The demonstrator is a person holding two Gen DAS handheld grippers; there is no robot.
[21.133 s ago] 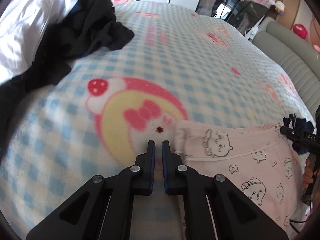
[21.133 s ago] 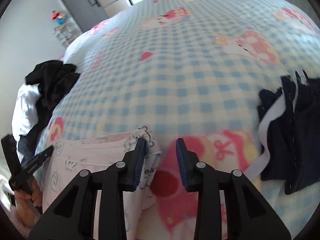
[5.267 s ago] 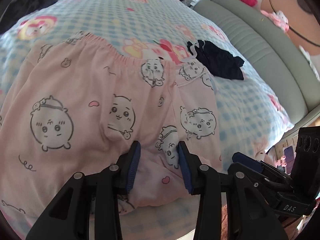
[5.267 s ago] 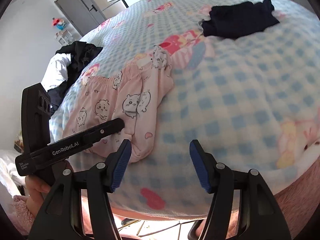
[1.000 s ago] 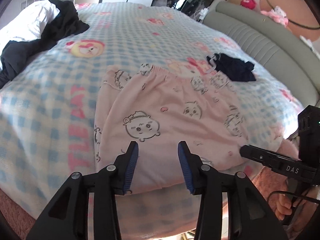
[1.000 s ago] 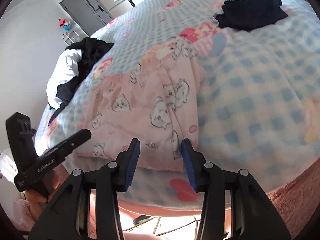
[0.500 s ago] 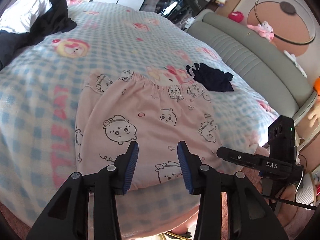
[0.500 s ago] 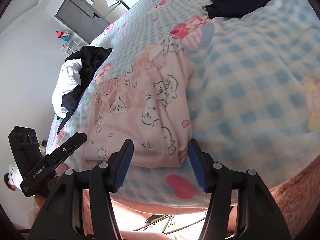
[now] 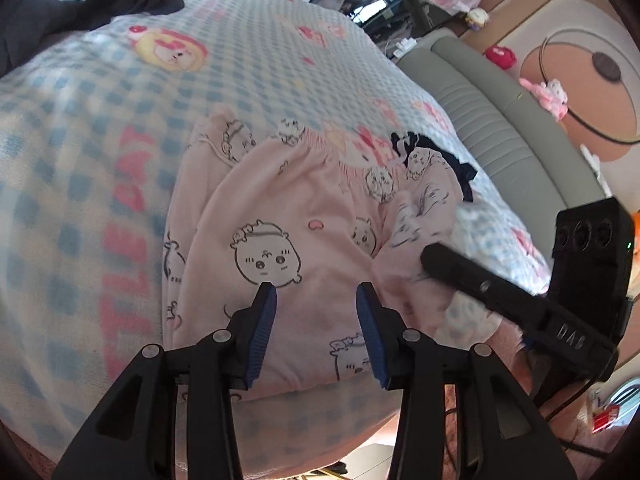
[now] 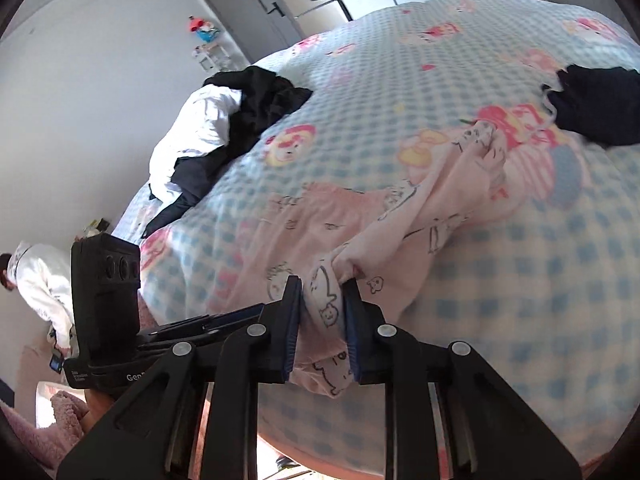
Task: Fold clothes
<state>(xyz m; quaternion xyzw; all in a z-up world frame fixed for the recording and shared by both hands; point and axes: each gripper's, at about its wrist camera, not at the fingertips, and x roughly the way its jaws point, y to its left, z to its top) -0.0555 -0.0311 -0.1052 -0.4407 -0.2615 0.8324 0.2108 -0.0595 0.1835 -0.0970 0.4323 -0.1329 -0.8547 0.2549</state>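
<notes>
Pants lie waistband away, right gripper pinching their near hem.

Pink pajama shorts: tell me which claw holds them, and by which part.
The right claw is shut on the pink pajama shorts, pinching a bunched fold at their near right corner. The left claw is open above the fabric, holding nothing.

1. "DAS" stands in pale letters on the black body of the right gripper, seen from the left wrist.
2. "Gen", cut off, stands on the left gripper; the smaller print beside it is unreadable.
3. Large pink letters on the checked blanket are too blurred to read.
</notes>
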